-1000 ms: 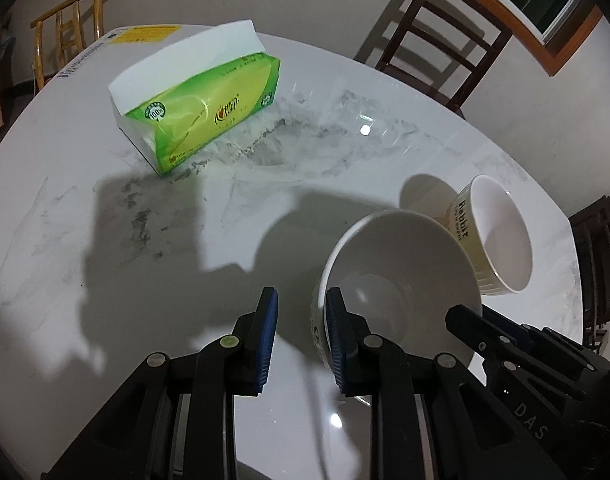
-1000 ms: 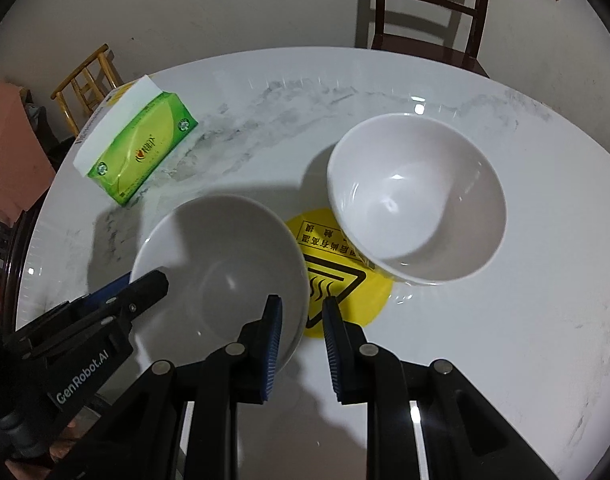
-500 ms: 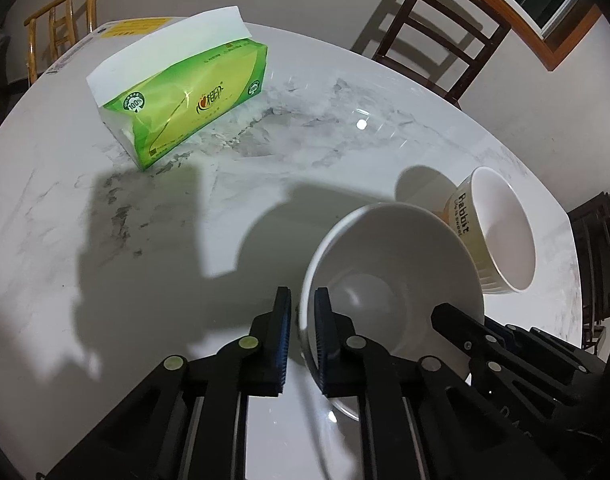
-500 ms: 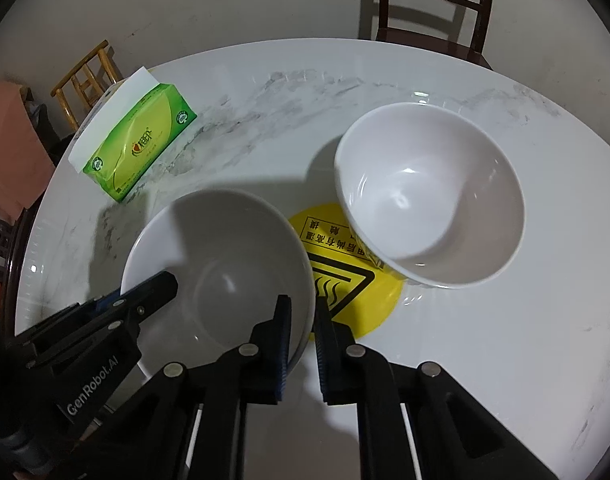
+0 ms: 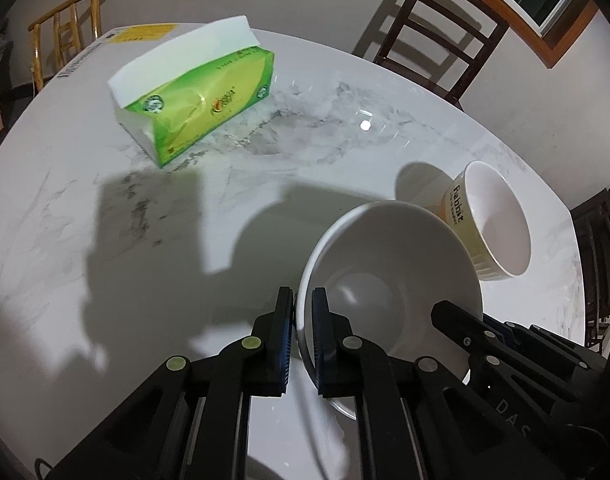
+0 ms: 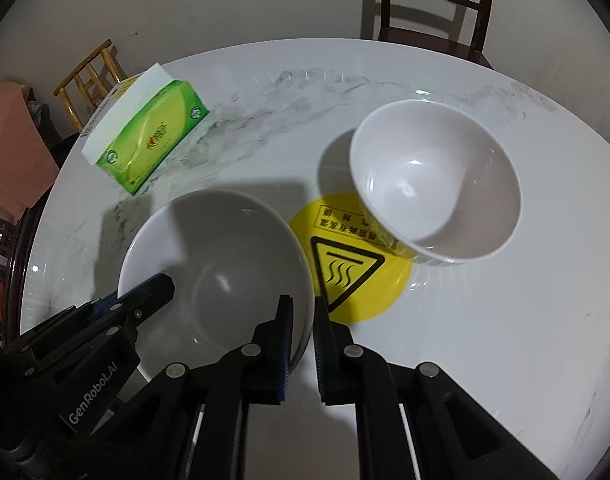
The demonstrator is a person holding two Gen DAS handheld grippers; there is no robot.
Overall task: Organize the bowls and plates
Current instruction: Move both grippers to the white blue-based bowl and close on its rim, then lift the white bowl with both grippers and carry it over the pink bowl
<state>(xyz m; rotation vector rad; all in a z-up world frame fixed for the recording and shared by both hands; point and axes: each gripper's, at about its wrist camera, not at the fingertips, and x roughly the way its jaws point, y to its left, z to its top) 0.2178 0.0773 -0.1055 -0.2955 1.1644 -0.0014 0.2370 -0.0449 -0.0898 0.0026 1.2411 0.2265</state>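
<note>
L tool (image 5: 303,312) clamped on bowl (image 5: 389,276) rim | R tool (image 6: 303,320) clamped opp. rim | 2nd bowl (image 6: 437,184) near, on counter (image 6: 485,340)

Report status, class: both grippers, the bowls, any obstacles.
Left hand-held gripper and right hand-held gripper shut on near bowl, opposite rims. Second bowl beside. Tissue pack far off.

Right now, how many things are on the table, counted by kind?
White bowls: 2, the near one pinched at opposite rims by the left gripper and right gripper, and the far one.
Tissue pack: 1.
Yellow warning sticker: 1.
Total: 4.
</note>
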